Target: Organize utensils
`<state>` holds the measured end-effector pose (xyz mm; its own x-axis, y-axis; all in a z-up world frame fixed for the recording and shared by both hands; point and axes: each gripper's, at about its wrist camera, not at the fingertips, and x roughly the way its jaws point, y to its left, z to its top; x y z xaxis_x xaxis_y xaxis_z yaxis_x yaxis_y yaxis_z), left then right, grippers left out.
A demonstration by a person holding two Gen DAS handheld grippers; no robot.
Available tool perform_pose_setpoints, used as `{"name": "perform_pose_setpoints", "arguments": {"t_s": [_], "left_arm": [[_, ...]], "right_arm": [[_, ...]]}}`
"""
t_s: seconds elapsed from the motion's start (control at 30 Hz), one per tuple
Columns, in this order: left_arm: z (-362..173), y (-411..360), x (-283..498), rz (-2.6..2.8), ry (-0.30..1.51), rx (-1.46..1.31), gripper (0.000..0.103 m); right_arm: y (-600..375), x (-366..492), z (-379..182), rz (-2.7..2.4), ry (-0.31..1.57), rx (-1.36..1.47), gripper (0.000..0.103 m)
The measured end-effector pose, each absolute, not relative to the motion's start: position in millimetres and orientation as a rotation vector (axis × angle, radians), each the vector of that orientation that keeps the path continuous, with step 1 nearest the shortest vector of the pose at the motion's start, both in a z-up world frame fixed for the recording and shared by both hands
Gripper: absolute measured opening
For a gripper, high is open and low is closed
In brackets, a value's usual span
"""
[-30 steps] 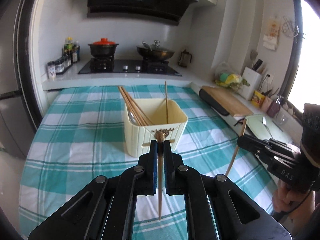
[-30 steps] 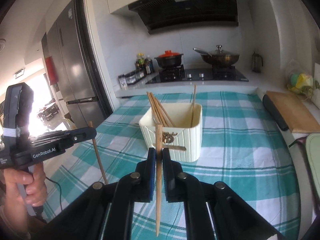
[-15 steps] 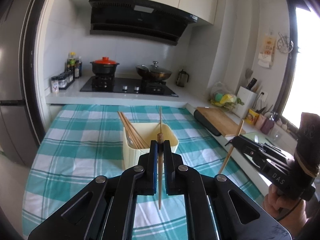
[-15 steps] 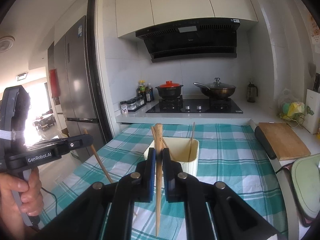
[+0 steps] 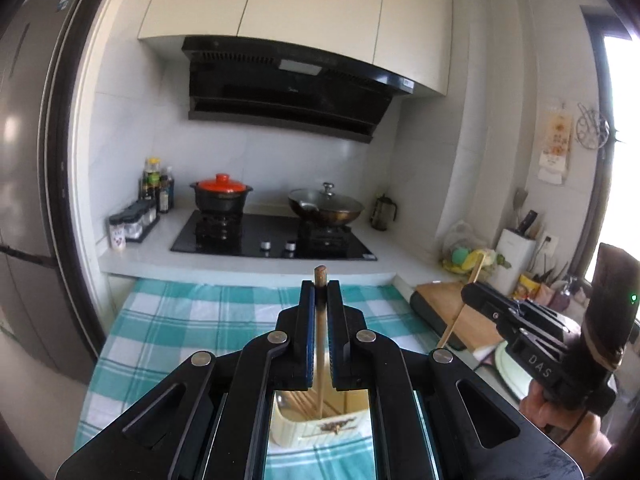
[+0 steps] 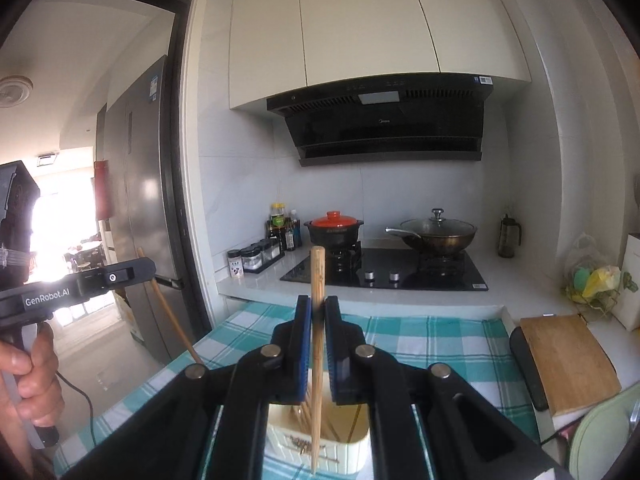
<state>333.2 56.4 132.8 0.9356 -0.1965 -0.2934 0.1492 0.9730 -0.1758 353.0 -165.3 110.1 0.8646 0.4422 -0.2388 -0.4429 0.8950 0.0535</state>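
Plainly legible: "GenRobot.AI" on left gripper (image 6: 142,270), "DAS" on right gripper (image 5: 466,290), fingers of each clenched on a chopstick (image 6: 317,344)

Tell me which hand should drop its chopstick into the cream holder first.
Left, probably. The left tongs hold their chopstick with its lower end already over the cream holder's opening; the right tongs' chopstick tip hangs before the holder's front wall.

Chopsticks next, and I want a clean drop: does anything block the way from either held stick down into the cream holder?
Nothing visible does. Each chopstick hangs over the open mouth of the cream holder; only the sticks already inside share that space.
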Motion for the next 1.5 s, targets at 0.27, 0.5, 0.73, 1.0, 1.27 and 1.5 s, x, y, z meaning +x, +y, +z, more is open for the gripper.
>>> {"name": "perform_pose_setpoints", "arguments": {"t_s": [0.27,0.5,0.73,1.0,1.27,1.5], "left_arm": [[98.7,52.8,418.2,-0.164,0.446,-0.177,0.003],[44.7,47.5,471.1,-0.191,0.629,-0.209,0.003],[12.0,33.7,497.8,-0.198,0.721,-0.191,0.004],[3.1,44.5,483.7,-0.128,0.675,-0.155,0.076],[8.1,31.9,417.8,0.058,0.566,0.039,0.102],[12.8,9.3,355.3,0.098,0.514,0.16,0.103]], "right_arm": [[-144.8,433.7,86.1,0.471,0.293,-0.016,0.007],[-138.8,495.9,33.2,0.529,0.491,0.009,0.007],[-130.6,541.7,-25.3,0.551,0.723,0.02,0.008],[-150.0,551.1,-44.1,0.479,0.765,0.123,0.058],[-183.4,498.9,-14.6,0.391,0.664,0.114,0.065],[-187.3,413.8,9.4,0.349,0.597,0.035,0.079]]}}
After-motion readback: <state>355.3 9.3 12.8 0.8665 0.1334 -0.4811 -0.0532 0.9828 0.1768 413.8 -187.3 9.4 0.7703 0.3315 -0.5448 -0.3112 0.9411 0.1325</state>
